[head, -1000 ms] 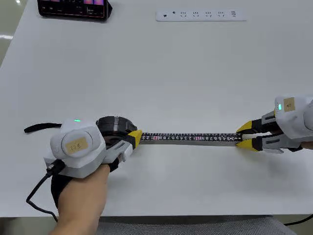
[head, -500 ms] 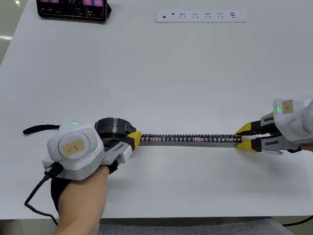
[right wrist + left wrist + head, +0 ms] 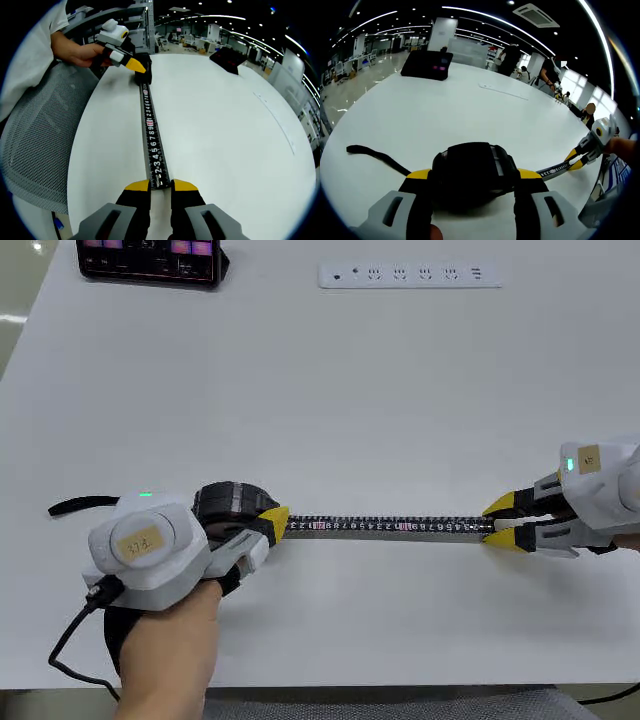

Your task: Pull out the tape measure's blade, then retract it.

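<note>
Left gripper view: white tbl (image 3: 470, 110), office (image 3: 375, 55) w/ ceiling vent (image 3: 536, 15).

On the table (image 3: 300, 390) we find the tape measure's case (image 3: 232, 502) near left, between our left gripper (image 3: 474, 175) jaws, strap (image 3: 80, 504) trailing further left, blade (image 3: 390, 525) running right into our right gripper (image 3: 497, 523), power strip (image 3: 410, 273) far right, screen (image 3: 150, 258) far left.

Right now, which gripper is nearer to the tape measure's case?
Left. The left gripper clamps the case; the right gripper grips the blade at its far end, well away.
</note>
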Action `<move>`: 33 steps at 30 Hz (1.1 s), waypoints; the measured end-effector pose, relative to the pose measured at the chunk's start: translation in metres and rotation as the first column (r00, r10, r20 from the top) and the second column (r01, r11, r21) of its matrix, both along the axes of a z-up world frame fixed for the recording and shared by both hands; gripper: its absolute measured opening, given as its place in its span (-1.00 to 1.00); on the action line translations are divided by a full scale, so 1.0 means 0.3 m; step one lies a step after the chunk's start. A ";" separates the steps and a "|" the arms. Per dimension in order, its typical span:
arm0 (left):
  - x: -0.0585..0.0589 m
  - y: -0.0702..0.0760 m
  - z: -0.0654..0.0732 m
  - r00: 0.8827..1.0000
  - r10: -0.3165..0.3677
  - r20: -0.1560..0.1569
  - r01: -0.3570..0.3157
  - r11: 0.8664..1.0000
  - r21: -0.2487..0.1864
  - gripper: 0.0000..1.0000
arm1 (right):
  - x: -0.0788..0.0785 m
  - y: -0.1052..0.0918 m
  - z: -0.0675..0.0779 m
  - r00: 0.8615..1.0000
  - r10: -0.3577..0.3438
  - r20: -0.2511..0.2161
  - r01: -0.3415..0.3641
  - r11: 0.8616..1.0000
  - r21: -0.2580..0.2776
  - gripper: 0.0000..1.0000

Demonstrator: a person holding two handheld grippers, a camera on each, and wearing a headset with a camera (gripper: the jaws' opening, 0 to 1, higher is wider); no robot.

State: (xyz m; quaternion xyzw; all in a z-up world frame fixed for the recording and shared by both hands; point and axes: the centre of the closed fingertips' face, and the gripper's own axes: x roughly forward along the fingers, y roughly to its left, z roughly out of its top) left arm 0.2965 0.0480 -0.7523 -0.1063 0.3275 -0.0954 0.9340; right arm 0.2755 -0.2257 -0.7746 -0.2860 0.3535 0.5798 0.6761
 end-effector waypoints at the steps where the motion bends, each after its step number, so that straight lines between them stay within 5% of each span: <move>1: 0.001 0.000 -0.001 1.000 -0.002 -0.002 0.002 1.000 0.005 0.23 | 0.000 0.000 0.000 1.000 0.000 0.000 0.000 1.000 0.000 -0.78; 33: -0.002 0.000 0.000 0.999 -0.019 -0.027 0.019 1.000 -0.008 0.17 | 0.012 0.028 0.021 1.000 0.018 -0.001 -0.018 1.000 -0.005 -0.80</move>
